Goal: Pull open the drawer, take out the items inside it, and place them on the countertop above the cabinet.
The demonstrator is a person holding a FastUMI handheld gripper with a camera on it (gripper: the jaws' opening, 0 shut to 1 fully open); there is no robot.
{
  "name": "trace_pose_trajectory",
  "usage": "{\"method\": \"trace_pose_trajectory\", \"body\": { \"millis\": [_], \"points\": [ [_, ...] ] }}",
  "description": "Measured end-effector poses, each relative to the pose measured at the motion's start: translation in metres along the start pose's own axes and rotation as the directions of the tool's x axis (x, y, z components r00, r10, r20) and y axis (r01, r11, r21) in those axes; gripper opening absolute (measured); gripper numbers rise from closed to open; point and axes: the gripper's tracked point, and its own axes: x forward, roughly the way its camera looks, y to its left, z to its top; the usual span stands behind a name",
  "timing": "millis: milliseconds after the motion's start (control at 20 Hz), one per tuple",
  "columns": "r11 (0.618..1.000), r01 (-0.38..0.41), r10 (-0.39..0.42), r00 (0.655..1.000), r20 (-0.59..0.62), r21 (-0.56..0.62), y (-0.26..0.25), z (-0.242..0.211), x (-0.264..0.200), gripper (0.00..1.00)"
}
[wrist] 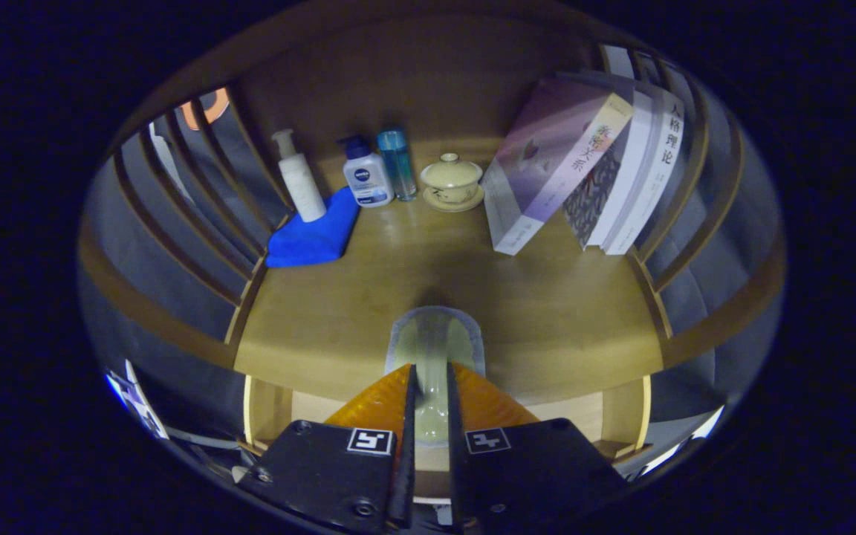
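Note:
My gripper (429,390) is shut on a pale green flat packet (434,343); both fingers press on its near end. The packet sticks out ahead of the fingertips, over the front edge of the wooden countertop (547,297). I cannot tell whether its far end touches the wood. Below the countertop's front edge, on both sides of the fingers, the pulled-out drawer (302,412) shows its pale wooden inside. My fingers hide the drawer's middle.
At the back of the countertop stand a white pump bottle (300,178), a white bottle with a blue cap (365,174), a slim blue bottle (397,162) and a lidded tea bowl (452,182). A folded blue cloth (316,230) lies left. Books (584,171) lean at the right. Wooden slats (198,215) fence both sides.

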Motion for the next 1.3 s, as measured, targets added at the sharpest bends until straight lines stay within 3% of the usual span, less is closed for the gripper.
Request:
{"method": "trace_pose_trajectory", "body": {
  "millis": [500,750,850,950,1050,1300],
  "points": [
    [0.998,-0.048,0.048,0.999,0.007,0.027,0.006,0.007,0.038,0.22],
    [0.998,-0.062,0.061,0.995,0.083,0.016,0.007,0.012,0.037,0.24],
    [0.996,-0.086,0.081,0.983,0.167,0.024,0.007,0.02,0.032,0.45],
    [0.999,-0.044,0.043,0.97,0.24,0.002,-0.002,0.022,0.022,0.66],
    [0.998,-0.053,0.06,0.951,0.303,-0.033,0.006,0.02,0.01,0.88],
    [0.995,-0.074,0.095,0.883,0.46,-0.064,0.026,0.006,-0.035,0.88]
  ]
}}
